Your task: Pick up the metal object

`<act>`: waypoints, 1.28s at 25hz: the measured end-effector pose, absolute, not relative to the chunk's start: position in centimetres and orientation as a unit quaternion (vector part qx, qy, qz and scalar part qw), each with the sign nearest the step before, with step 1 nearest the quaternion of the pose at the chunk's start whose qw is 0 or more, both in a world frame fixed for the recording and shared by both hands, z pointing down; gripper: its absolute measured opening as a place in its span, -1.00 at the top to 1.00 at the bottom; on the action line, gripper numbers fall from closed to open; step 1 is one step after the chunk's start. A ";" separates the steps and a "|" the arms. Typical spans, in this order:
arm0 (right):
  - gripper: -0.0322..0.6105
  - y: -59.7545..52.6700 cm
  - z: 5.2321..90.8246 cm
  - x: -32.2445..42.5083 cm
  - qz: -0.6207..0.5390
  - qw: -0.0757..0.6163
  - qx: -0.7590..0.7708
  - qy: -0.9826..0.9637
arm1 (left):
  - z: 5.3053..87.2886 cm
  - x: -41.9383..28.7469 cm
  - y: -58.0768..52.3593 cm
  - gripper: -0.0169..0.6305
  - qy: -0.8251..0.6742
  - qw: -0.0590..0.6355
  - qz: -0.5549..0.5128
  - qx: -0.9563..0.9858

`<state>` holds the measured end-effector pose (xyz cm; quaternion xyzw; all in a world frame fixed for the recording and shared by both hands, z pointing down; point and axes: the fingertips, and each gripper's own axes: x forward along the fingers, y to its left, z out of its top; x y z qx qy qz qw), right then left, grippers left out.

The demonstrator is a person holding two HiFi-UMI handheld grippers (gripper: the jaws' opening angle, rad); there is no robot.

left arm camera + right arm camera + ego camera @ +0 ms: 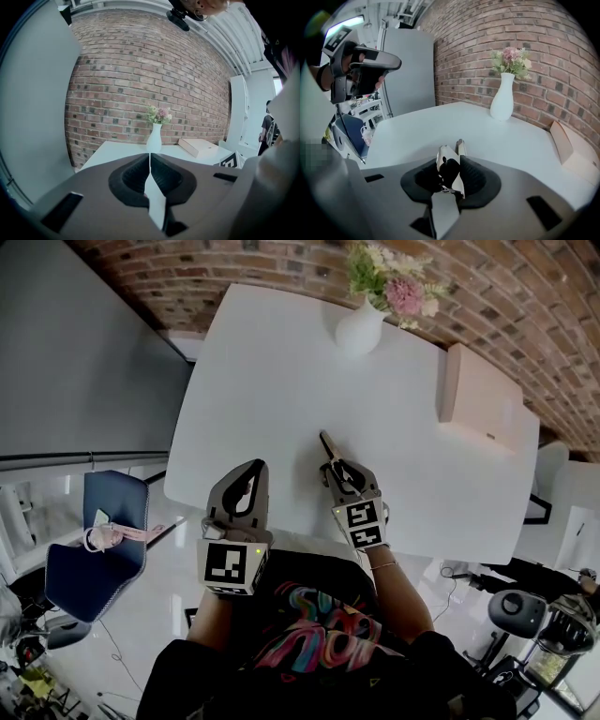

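The left gripper (253, 470) is held pressed together, empty; the metal object (328, 446), long axis toward the vase (359, 329), is pinched by the right gripper (337, 468).

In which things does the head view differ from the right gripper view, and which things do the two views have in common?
Only the head view shows the marker cube on the right gripper, the person's forearm and the patterned shirt.
Only the right gripper view shows the pads pressing on the metal object, with its black part between them.
Both show the white table, the vase with flowers, the box, the left gripper and the metal object's tip.
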<state>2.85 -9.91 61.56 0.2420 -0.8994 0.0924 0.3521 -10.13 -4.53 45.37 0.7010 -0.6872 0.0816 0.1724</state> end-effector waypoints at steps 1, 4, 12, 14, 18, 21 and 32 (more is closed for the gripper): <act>0.53 -10.0 61.5 2.9 0.097 0.350 0.242 -0.899 | 45.4 -10.2 -4.5 0.86 -0.688 0.172 0.082 0.700; 0.53 -10.3 61.4 2.9 0.113 0.344 0.245 -0.900 | 45.2 -10.5 -4.6 0.86 -0.690 0.170 0.080 0.699; 0.56 -11.1 60.9 3.3 0.127 0.335 0.254 -0.899 | 44.5 -10.6 -5.3 0.86 -0.690 0.161 0.077 0.702; 0.56 -11.3 60.5 3.2 0.129 0.329 0.257 -0.900 | 44.3 -10.8 -5.4 0.86 -0.689 0.160 0.078 0.702; 0.56 -11.8 59.4 3.1 0.129 0.318 0.265 -0.901 | 43.8 -10.9 -5.9 0.86 -0.688 0.154 0.075 0.706; 0.57 -12.2 58.7 3.2 0.127 0.311 0.273 -0.902 | 43.2 -11.0 -6.4 0.86 -0.685 0.146 0.074 0.710; 0.57 -13.7 54.5 4.2 0.130 0.264 0.310 -0.904 | 41.4 -10.0 -8.3 0.86 -0.665 0.126 0.067 0.733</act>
